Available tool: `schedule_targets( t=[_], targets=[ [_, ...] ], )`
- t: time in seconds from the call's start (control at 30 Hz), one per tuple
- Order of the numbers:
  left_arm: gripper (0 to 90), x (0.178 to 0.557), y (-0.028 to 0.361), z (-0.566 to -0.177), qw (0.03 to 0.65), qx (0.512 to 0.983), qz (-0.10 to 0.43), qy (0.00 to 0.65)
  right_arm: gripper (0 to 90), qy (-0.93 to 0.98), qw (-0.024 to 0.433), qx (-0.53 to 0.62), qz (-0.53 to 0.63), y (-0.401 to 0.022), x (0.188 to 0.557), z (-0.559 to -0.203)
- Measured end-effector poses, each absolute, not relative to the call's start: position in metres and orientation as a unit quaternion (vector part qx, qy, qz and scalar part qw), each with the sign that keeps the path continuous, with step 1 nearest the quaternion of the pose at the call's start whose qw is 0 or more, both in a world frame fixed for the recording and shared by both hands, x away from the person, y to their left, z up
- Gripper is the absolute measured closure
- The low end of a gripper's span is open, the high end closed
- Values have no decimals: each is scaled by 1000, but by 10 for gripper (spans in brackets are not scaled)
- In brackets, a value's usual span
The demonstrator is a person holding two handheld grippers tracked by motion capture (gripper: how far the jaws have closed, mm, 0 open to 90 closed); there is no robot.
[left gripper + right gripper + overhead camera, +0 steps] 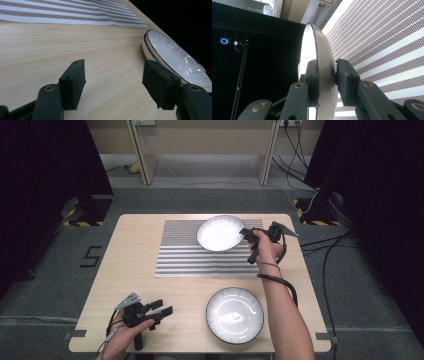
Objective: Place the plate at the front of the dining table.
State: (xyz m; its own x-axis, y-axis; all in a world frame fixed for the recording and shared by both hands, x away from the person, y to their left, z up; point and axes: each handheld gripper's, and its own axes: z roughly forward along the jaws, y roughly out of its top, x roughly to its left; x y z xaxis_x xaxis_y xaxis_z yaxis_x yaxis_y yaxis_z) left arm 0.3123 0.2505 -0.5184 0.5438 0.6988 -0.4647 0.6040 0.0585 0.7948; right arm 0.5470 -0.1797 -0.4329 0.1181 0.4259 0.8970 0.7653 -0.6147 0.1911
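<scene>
A white ribbed bowl (218, 233) sits at the far right of the striped mat (190, 257). My right gripper (246, 234) is shut on its right rim. In the right gripper view the bowl (324, 47) stands on edge between my right gripper's (325, 71) jaws, one pad inside the rim and one against the outer wall, with the mat (387, 37) behind. A second white bowl (235, 315) rests on the bare wood near the front edge. My left gripper (162, 307) lies open at the front left, pointing toward it. The left gripper (115, 72) holds nothing, and that bowl (175, 55) is just beyond its right jaw.
The wooden table (135, 270) stands on grey carpet, with dark curtains on both sides. A cable (280, 282) loops from the right gripper over the forearm. Cables trail on the floor to the right.
</scene>
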Motion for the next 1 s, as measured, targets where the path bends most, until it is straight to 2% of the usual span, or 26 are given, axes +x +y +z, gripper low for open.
schedule_targets(
  t=[1.0],
  targets=[
    [343, 313, 251, -519, 550, 685, 42, 476, 718, -395, 150, -753, -505, -174, 564, -453]
  ],
)
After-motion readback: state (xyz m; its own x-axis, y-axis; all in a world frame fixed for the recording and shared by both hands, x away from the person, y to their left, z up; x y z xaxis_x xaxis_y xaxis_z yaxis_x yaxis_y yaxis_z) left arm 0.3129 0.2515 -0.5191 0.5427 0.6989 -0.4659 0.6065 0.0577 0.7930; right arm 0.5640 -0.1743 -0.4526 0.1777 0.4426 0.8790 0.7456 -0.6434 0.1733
